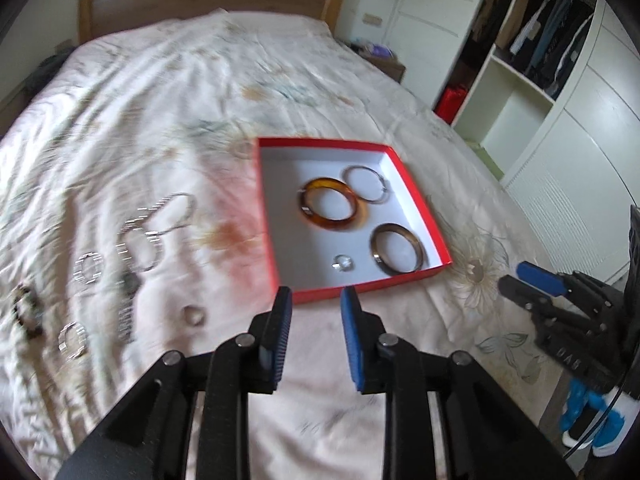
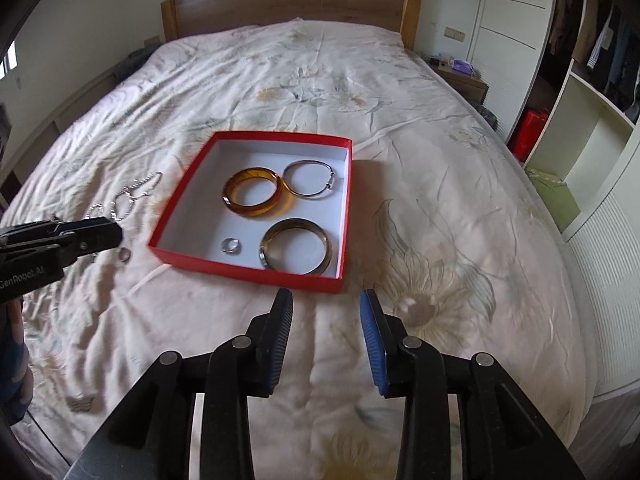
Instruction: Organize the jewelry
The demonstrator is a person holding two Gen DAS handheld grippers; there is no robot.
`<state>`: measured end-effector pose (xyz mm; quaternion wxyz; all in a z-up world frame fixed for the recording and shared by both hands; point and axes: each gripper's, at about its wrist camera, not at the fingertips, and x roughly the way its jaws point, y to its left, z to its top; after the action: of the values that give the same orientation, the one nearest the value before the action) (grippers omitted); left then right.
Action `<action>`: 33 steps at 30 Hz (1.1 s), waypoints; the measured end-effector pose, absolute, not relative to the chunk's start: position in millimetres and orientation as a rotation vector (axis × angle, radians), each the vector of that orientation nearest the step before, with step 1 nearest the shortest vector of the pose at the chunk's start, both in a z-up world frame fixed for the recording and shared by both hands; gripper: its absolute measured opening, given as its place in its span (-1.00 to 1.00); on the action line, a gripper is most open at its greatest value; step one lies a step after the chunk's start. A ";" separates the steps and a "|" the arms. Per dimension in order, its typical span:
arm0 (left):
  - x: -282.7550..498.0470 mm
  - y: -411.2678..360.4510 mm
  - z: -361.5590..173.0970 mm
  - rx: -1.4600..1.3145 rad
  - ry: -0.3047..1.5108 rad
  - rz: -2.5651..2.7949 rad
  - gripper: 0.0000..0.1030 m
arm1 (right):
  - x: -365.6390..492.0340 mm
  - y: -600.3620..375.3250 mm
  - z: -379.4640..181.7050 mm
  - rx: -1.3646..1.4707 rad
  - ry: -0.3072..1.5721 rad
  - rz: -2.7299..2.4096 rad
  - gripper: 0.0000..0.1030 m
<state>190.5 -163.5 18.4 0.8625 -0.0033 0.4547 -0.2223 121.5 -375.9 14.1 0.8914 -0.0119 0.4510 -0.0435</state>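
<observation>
floral bedding covers the bed (image 2: 360,80). both tools, left tool (image 1: 316,304) and right tool (image 2: 326,304), hang open and empty just before the red box (image 2: 176,208), which holds three bangles (image 2: 256,196) and a ring (image 2: 231,245); more jewelry (image 1: 136,236) lies left.

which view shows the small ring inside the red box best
The right wrist view: the small ring is sharp there, lying on the white floor near the red box's front wall. The left wrist view shows the ring too, but motion-blurred.
</observation>
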 end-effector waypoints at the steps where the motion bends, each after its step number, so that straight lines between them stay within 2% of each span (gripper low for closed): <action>1: 183.5 -154.7 22.2 -0.009 0.936 -0.452 -0.54 | 115.5 -373.3 18.0 -0.020 0.928 -0.084 -0.30; 12: 103.8 -22.7 70.0 -0.033 0.804 -0.246 -0.54 | 62.5 -331.3 62.5 -0.012 0.821 -0.023 -0.26; 21: 57.1 87.7 93.8 -0.109 0.775 -0.077 -0.53 | 29.8 -287.9 97.0 -0.036 0.744 0.027 -0.23; 27: 35.3 113.6 99.4 -0.141 0.749 -0.049 -0.49 | 15.2 -259.7 114.6 -0.082 0.705 0.066 -0.17; 33: 34.4 114.4 81.5 -0.180 0.774 -0.044 -0.48 | 20.6 -240.1 109.7 -0.111 0.717 0.112 -0.15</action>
<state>34.4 114.4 81.5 0.9219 -0.0878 0.3767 -0.0215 20.6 -240.1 109.7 0.9334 -0.0541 0.3506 0.0548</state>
